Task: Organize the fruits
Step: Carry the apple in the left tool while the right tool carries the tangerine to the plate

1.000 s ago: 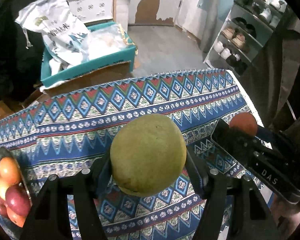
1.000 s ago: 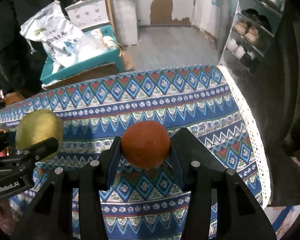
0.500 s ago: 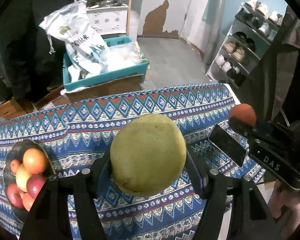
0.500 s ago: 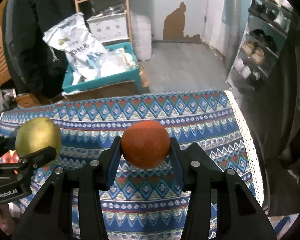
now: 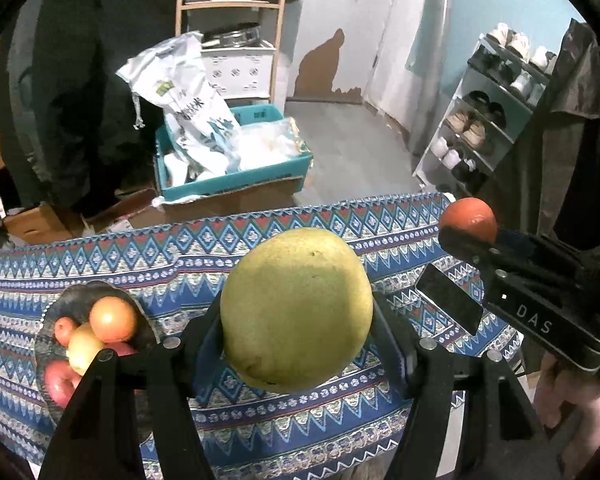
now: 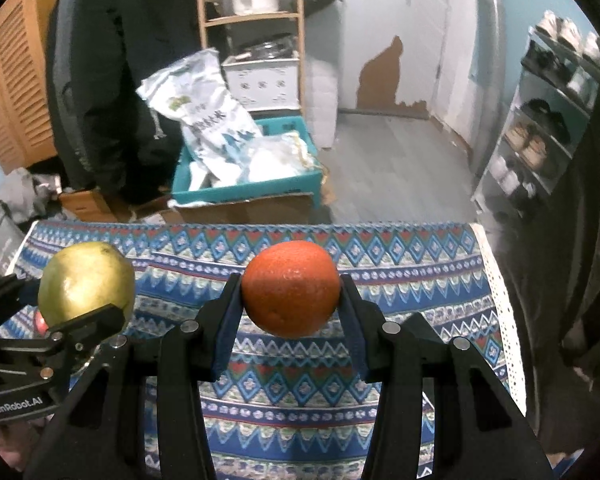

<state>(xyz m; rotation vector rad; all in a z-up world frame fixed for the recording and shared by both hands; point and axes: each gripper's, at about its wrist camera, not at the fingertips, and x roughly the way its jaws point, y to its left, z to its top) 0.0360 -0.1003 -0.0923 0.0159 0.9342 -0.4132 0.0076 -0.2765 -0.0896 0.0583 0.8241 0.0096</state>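
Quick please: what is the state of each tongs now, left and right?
Left tongs: closed on the green fruit, held above the cloth.
Right tongs: closed on the orange, also held above the cloth.

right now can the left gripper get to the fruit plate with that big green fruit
Probably yes. The left gripper is shut on the big green fruit, held above the patterned cloth. The plate sits off to its left, with bare cloth between. Its fruit pile leaves little room, though.

Grey floor (image 6: 388, 160), peeling white wall (image 6: 380, 20), shoe rack (image 5: 480, 120) right, wood shelf (image 6: 252, 16) bkgd.
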